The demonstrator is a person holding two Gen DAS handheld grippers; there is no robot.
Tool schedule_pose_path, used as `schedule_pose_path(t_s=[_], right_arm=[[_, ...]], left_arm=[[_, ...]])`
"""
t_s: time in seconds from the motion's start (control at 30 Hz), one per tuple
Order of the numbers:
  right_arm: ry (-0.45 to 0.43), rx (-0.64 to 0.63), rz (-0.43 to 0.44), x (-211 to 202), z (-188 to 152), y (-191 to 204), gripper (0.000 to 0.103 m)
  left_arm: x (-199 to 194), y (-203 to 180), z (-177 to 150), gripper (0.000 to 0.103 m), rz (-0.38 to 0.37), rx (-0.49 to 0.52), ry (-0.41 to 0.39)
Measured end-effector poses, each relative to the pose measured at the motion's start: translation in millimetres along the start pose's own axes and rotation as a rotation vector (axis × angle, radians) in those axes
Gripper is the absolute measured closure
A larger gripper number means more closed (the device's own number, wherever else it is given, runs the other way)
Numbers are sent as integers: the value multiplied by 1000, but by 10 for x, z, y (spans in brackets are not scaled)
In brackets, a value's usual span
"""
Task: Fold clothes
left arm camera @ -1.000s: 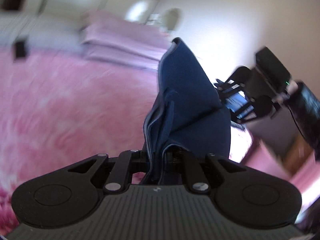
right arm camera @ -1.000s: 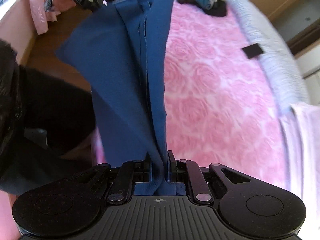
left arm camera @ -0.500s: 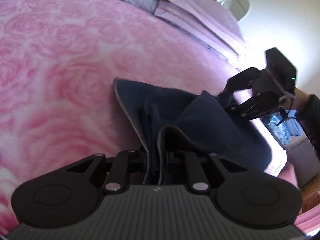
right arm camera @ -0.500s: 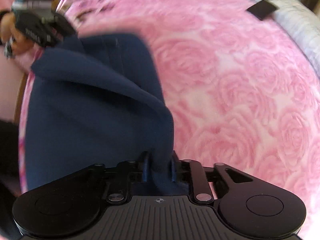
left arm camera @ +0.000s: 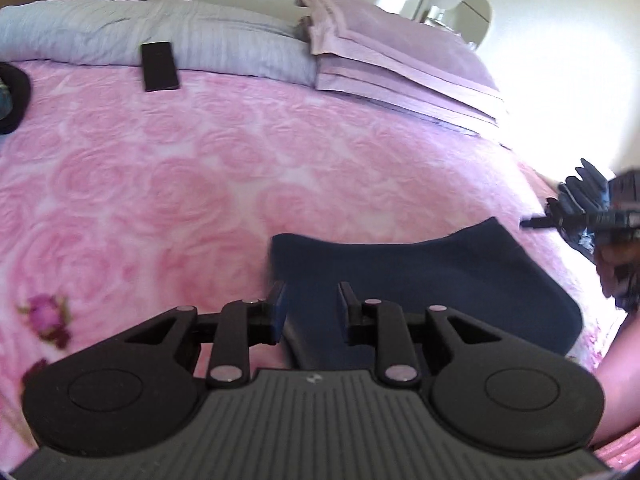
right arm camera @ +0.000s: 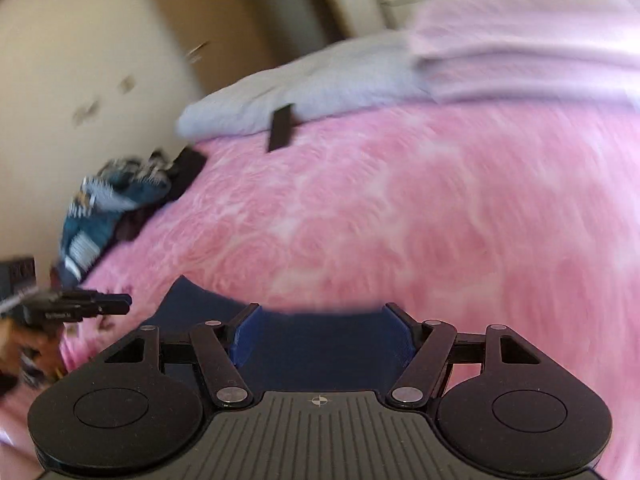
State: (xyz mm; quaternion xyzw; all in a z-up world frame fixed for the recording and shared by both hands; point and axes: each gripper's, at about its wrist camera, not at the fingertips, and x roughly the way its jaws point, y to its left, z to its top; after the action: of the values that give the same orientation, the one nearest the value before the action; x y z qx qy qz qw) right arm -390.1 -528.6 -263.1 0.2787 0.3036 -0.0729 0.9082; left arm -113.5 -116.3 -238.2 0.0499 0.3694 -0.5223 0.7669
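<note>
Navy garment (left arm camera: 424,280): lying flat on the bed (left arm camera: 200,184), long axis running between both tongs
left tongs (left arm camera: 312,308): just been opening, cloth between, not pinching
right tongs (right arm camera: 320,332): spreading wide over its edge, letting go

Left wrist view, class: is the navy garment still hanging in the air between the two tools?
No: the navy garment lies flat on the pink bedspread, with the left tool open above it.

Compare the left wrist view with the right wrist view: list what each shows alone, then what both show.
Left wrist only: a round mirror by the wall and a purple flower print on the bedspread.
Right wrist only: a pile of blue patterned clothes at the bed's far edge.
Both: the folded navy garment lying on the pink bedspread, the grey pillow, the black phone, and both grippers: left gripper, right gripper, jaws just opened, clear of the cloth.
</note>
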Motion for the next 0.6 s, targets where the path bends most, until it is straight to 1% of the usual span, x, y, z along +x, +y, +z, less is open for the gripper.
schedule_pose_path(t_s=[0.07, 0.1, 0.13, 0.17, 0.2, 0.27, 0.3, 0.33, 0.37, 0.4, 0.5, 0.57, 0.6], right_arm=[[-30, 127, 34, -54, -217, -175, 35], [-48, 197, 76, -50, -326, -263, 35], [-45, 237, 109, -102, -376, -314, 35], [-39, 271, 141, -161, -418, -361, 35], [-32, 279, 149, -158, -431, -379, 35], [-28, 284, 167, -120, -417, -413, 37], [-32, 285, 180, -92, -389, -432, 51], [-36, 302, 179, -50, -358, -486, 76], [-41, 320, 176, -6, -325, -546, 82], [-45, 338, 174, 39, -293, -605, 82], [-51, 314, 142, 163, -320, -639, 82], [-93, 298, 135, 102, -378, -612, 81], [-116, 298, 131, 80, -455, -621, 79]], left_arm=[[170, -88, 5, 81, -30, 8, 36], [275, -138, -19, 81, -26, 27, 65], [381, -187, -43, 81, -23, 46, 94], [484, -238, -71, 81, -16, 70, 122], [559, -289, -112, 81, 5, 112, 144], [591, -332, -114, 81, 21, 144, 148], [607, -353, -115, 81, 30, 160, 150], [622, -374, -116, 81, 38, 176, 152], [638, -393, -114, 80, 46, 191, 156], [653, -399, -98, 80, 50, 197, 164], [687, -457, -43, 79, 73, 220, 190], [674, -555, -1, 81, 99, 241, 192], [656, -614, 21, 81, 112, 252, 189]])
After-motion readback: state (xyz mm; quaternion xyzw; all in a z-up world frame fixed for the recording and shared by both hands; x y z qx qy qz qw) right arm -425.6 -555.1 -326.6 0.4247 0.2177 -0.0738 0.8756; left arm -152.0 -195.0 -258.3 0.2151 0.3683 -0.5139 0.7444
